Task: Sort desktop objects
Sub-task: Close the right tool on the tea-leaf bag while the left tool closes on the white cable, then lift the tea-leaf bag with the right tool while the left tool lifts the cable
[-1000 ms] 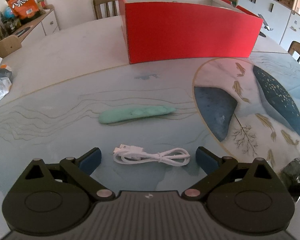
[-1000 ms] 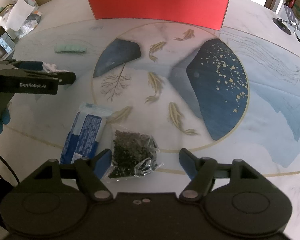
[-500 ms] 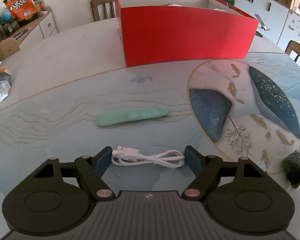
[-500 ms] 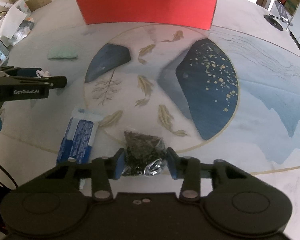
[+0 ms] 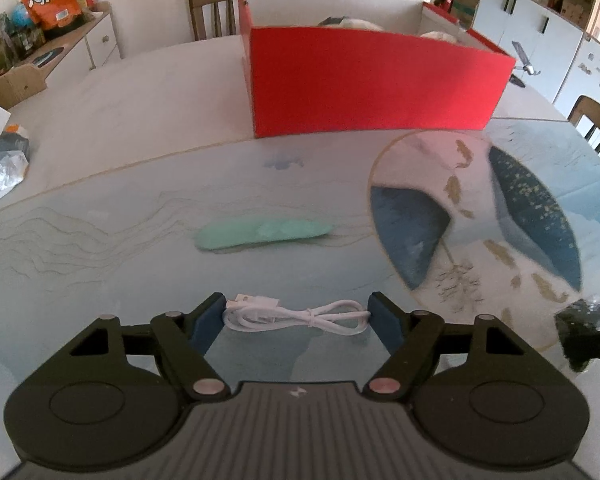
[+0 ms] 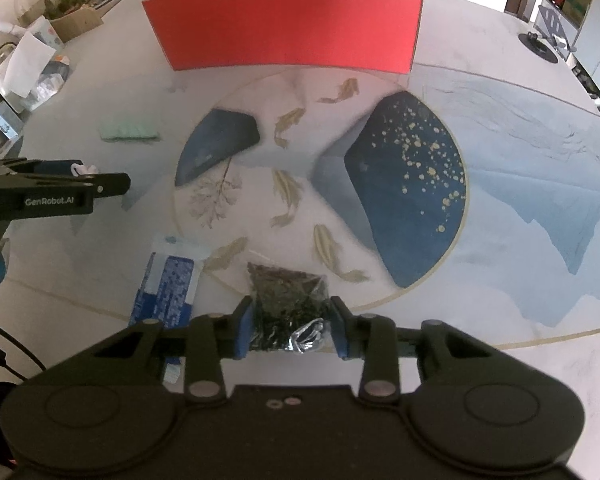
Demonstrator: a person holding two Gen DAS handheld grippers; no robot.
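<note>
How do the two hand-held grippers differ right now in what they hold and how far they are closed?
The right hand-held gripper is closed on the dark tea-leaf bag, its pads pressing both sides. The left hand-held gripper is wider: its pads flank the coiled white USB cable, at or near its ends, without visibly squeezing it. The bag is bulky and crinkled; the cable is thin and flat on the table. Both grippers point toward the red box.

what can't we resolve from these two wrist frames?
- Red box contents: front wall hides them in both views; only pale tops peek over.
- Blue packet print: blurred, lower end behind the right gripper.
- Whether the left gripper pads touch the white cable: unclear.
</note>
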